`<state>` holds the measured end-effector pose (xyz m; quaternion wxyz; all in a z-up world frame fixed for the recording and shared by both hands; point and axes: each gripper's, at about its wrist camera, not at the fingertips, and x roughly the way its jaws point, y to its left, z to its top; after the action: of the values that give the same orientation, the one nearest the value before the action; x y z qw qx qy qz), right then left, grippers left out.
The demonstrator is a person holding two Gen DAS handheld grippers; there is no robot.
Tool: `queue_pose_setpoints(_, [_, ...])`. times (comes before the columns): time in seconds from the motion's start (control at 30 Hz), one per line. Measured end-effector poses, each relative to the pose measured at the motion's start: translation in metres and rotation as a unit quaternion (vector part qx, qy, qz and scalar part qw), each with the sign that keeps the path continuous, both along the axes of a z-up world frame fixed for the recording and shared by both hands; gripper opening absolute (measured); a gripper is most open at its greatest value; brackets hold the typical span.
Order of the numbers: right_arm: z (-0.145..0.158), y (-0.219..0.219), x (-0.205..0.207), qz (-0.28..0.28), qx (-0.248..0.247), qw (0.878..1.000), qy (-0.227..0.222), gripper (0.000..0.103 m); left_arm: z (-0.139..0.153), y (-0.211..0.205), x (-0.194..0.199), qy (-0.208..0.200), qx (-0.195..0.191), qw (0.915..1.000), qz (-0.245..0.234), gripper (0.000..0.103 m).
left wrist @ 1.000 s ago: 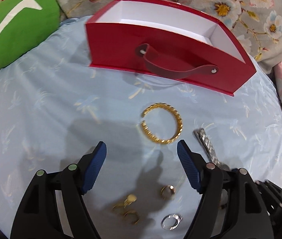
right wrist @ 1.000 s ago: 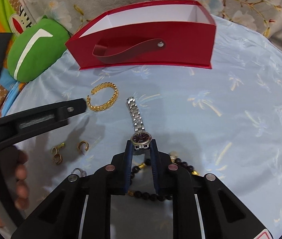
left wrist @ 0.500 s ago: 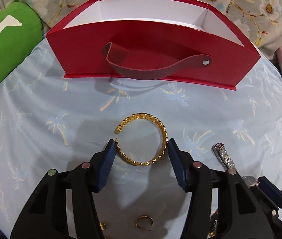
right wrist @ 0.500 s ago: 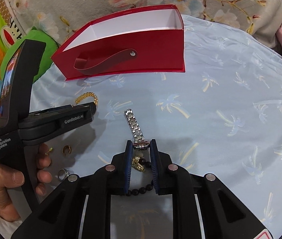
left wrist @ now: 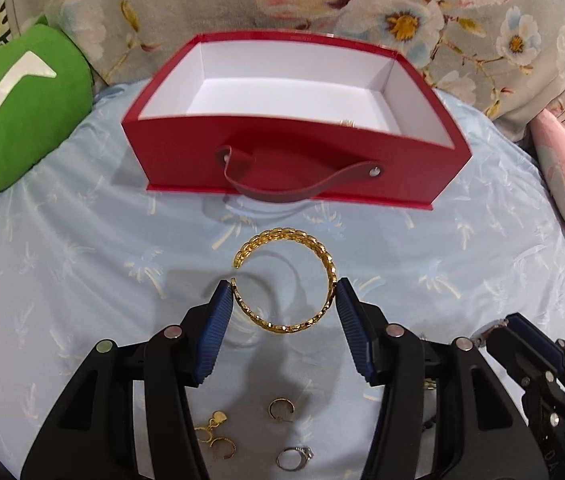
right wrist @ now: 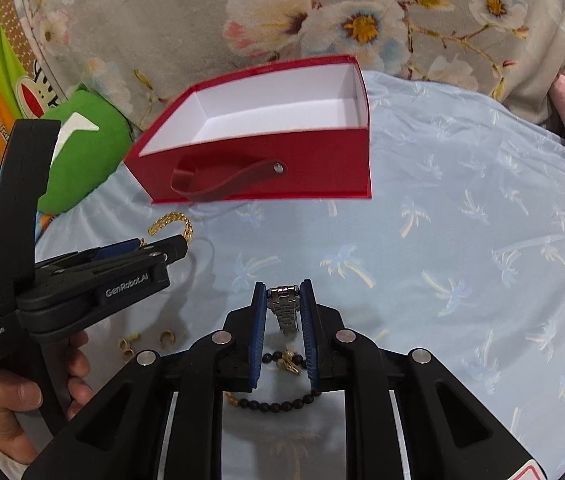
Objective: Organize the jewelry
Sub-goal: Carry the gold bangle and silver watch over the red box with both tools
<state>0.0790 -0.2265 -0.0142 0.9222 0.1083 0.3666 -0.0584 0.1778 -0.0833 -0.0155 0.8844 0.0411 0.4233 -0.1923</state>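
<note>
Now | my left claw [left wrist: 282,312] grips gold bangle [left wrist: 286,280], right claw [right wrist: 281,312] pinches watch [right wrist: 284,304], both lifted off bed | red box [left wrist: 294,160] nearly empty | rings [left wrist: 282,408], earrings [left wrist: 214,432], bead bracelet [right wrist: 274,404] left on sheet

Left claw [left wrist: 282,304]: black frame, ribbed blue pads, silver rivets. Right claw [right wrist: 282,308] built alike. White "GenRobot.AI", "Data Acquisition System" lettering on left unit.
</note>
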Motion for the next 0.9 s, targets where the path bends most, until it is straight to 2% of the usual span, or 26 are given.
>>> queue_pose_setpoints(0.3, [0.046, -0.004, 0.012, 0.013, -0.002, 0.999, -0.045, 0.013, 0.063, 0.017, 0.0, -0.055, -0.017, 0.9984, 0.0, 0.052])
queue_pose_setpoints(0.33, [0.053, -0.005, 0.015, 0.016, 0.0, 0.999, -0.051, 0.001, 0.068, 0.018, 0.003, -0.061, -0.017, 0.998, 0.0, 0.052])
queue_pose_setpoints(0.5, [0.092, -0.009, 0.039, 0.019, -0.028, 0.996, -0.087, 0.0, 0.095, 0.024, 0.026, -0.089, -0.016, 0.9959, 0.008, 0.052])
queue_pose_setpoints(0.6, [0.097, -0.012, 0.055, 0.027, -0.039, 0.996, -0.081, 0.0, 0.105, 0.028, 0.041, -0.103, -0.011, 0.9945, 0.02, 0.052])
queue_pose_setpoints(0.67, [0.088, -0.015, 0.057, 0.023, -0.042, 0.997, -0.066, 0.0, 0.107, 0.033, 0.046, -0.104, -0.014, 0.9941, 0.025, 0.052])
queue_pose_setpoints(0.7, [0.077, -0.018, 0.055, 0.017, -0.045, 0.997, -0.055, 0.006, 0.105, 0.036, 0.046, -0.104, -0.015, 0.9941, 0.026, 0.052])
queue_pose_setpoints(0.77, [0.053, -0.025, 0.052, 0.003, -0.039, 0.999, -0.026, 0.028, 0.098, 0.04, 0.045, -0.096, -0.017, 0.9948, 0.028, 0.052])
queue_pose_setpoints(0.8, [0.041, -0.03, 0.05, -0.008, -0.033, 0.999, -0.015, 0.048, 0.092, 0.041, 0.045, -0.09, -0.018, 0.9954, 0.029, 0.052])
queue_pose_setpoints(0.83, [0.023, -0.034, 0.048, -0.02, -0.024, 1.0, 0.005, 0.053, 0.085, 0.041, 0.045, -0.081, -0.019, 0.9961, 0.029, 0.052])
queue_pose_setpoints(0.9, [-0.002, -0.04, 0.051, -0.028, -0.011, 0.999, 0.036, 0.053, 0.072, 0.042, 0.044, -0.066, -0.021, 0.9972, 0.029, 0.052])
